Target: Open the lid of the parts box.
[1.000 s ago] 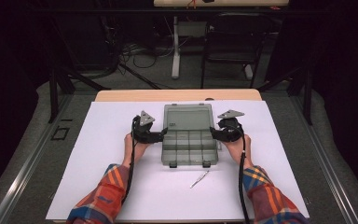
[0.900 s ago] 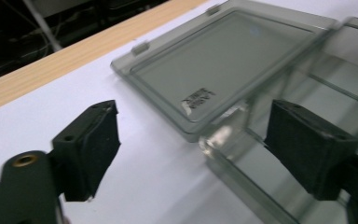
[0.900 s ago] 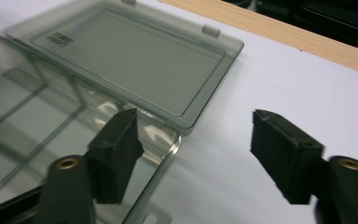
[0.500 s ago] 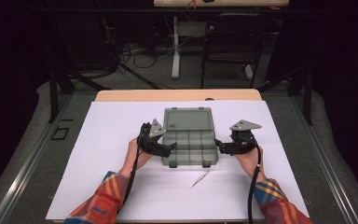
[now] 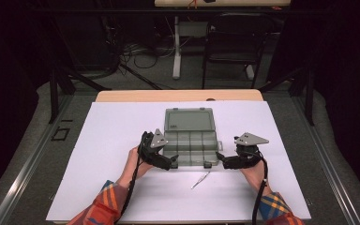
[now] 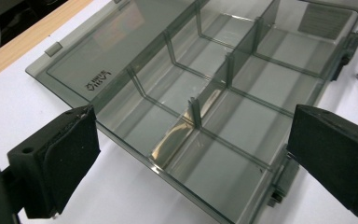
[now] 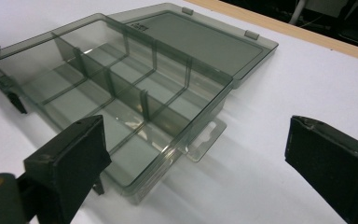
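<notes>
Item: clear grey compartment box (image 5: pixel 190 145), lid (image 5: pixel 189 120) lying open flat behind the tray, sitting near the middle of the white counter (image 5: pixel 122 126). Compartments are showing empty in both gripper views. A pair of tweezers (image 5: pixel 200 180) is lying on the counter just in front of the box, apart from it.

Left tool (image 5: pixel 165 162): hovering at the box's front left corner, jaws standing wide and having just been opening; nothing is being gripped. In the left gripper view the tray's near corner is sitting between the pads (image 6: pixel 70 158) without contact.

Right tool (image 5: pixel 225 161): hovering at the box's front right corner, jaws likewise wide and having just been opening, holding nothing; the hang tab (image 7: pixel 205 137) on the tray's side is lying between and beyond the jaws.

Risks, as judged:
- The box is looking light and its plastic smooth; a tool closing on one wall alone is likely to be tipping or sliding the tray instead of lifting it.
- Thin dividers and latches are sitting close to the pads; a careless closing is risking a bent divider or a snagged latch.
- The open lid is hanging free on its hinges; moving the tray from one side is risking the lid swinging or dragging.
- The tweezers are lying near the hands' path and are liable to be knocked off line.
</notes>
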A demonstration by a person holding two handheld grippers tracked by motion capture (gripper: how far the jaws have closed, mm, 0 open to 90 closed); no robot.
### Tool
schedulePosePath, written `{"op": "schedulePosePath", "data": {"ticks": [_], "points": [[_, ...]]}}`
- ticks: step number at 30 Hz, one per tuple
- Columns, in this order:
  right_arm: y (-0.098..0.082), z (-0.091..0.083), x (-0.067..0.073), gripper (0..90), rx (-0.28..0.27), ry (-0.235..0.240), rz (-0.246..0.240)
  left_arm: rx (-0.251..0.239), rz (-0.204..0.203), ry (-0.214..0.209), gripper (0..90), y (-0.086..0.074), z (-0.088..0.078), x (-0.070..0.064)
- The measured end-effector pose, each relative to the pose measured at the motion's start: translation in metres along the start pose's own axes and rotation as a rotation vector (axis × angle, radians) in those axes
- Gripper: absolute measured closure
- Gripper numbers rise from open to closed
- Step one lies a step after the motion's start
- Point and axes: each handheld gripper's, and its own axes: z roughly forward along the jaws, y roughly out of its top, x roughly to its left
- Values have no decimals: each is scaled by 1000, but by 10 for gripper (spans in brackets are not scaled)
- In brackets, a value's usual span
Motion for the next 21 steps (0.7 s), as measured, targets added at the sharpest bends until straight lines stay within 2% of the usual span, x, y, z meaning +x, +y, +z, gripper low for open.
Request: {"op": "schedulePosePath", "data": {"ticks": [4, 7, 8, 15, 21], "points": [[-8, -5, 3, 38, -8, 13, -11, 0, 3, -7, 5, -3, -1, -6], [-13, -9, 4, 34, -14, 17, -11, 24, 34, -5, 2, -4, -2, -12], [-14, -10, 5, 34, -21, 17, -7, 21, 33, -8, 2, -4, -3, -14], [-17, -21, 7, 30, -45, 16, -3, 39, 45, -32, 1, -9, -4, -22], [-21, -23, 7, 32, -40, 21, -10, 42, 68, -46, 0, -10, -3, -28]]}}
